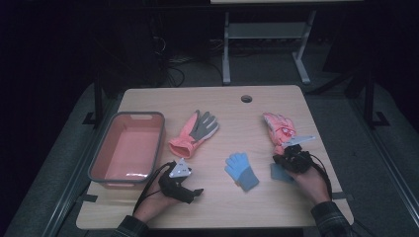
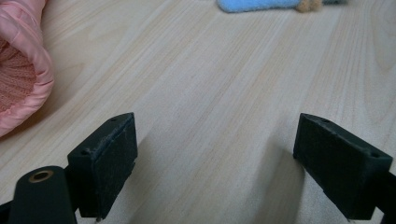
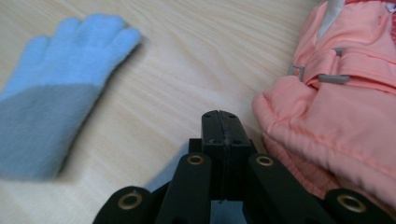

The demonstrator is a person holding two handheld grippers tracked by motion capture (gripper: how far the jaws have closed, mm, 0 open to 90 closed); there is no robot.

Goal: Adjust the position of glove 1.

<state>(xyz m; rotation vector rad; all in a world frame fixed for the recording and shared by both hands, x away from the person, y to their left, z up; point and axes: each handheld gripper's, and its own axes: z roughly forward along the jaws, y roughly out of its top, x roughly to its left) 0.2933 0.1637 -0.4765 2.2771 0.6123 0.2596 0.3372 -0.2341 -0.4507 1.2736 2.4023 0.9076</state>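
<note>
Right gripper (image 3: pixel 219 140) clamped shut on nothing, near edge, between blue glove (image 3: pixel 51 93) and pink ski glove (image 3: pixel 336 116).
Left gripper (image 2: pixel 212 158) wide open, empty, beside the other pink glove (image 1: pixel 193 133); bin (image 1: pixel 96 163) far left (likely the gloves' destination).

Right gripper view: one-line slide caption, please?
Shut right tool on the wooden table, between a blue glove and a pink glove.

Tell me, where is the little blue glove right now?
In the high view the little blue glove lies flat on the table near the middle of its front half, between the left gripper and the right gripper, just in front of the pink-and-grey glove.
</note>
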